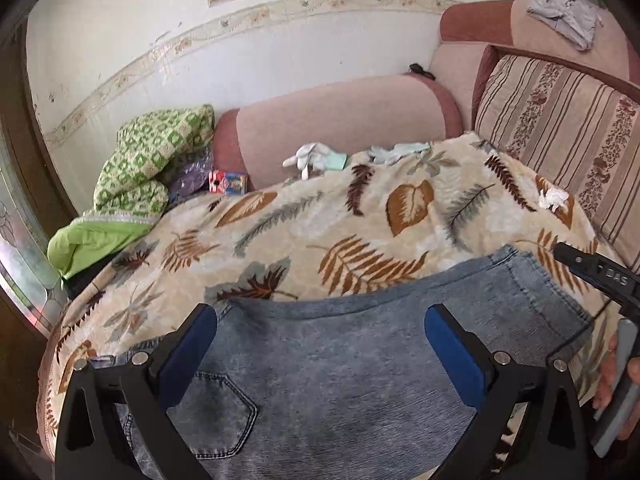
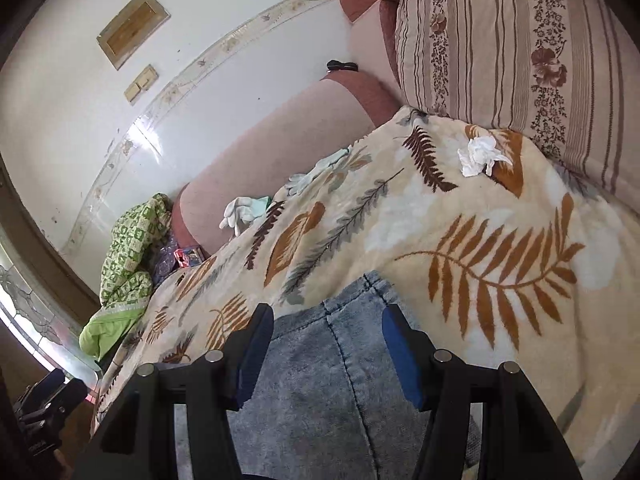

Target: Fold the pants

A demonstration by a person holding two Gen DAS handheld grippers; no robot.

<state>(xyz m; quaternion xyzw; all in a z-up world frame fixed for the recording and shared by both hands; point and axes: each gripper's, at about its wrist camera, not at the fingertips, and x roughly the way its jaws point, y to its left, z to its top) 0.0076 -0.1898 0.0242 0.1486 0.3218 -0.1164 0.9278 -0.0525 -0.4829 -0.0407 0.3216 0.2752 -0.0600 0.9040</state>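
Note:
Grey-blue washed jeans (image 1: 360, 344) lie flat on a leaf-patterned blanket (image 1: 320, 220) spread over a pink sofa. A back pocket (image 1: 224, 412) shows near the bottom left, and a stitched hem (image 1: 520, 264) lies at the far right. My left gripper (image 1: 320, 316) hovers over the jeans with its blue pads wide apart and nothing pinched between them. In the right wrist view my right gripper (image 2: 328, 316) stands open over the hemmed leg end (image 2: 360, 292), straddling a seam. The right gripper's black finger (image 1: 592, 272) and the hand (image 1: 616, 372) holding it show at the right edge of the left view.
A crumpled white tissue (image 2: 480, 156) lies on the blanket near a striped cushion (image 2: 500, 40). White gloves (image 1: 308, 156) rest by the sofa's pink bolster. A green patterned quilt (image 1: 148, 168) and a small colourful box (image 1: 228, 182) sit at the left. Grey cloth (image 1: 568, 16) lies on the sofa back.

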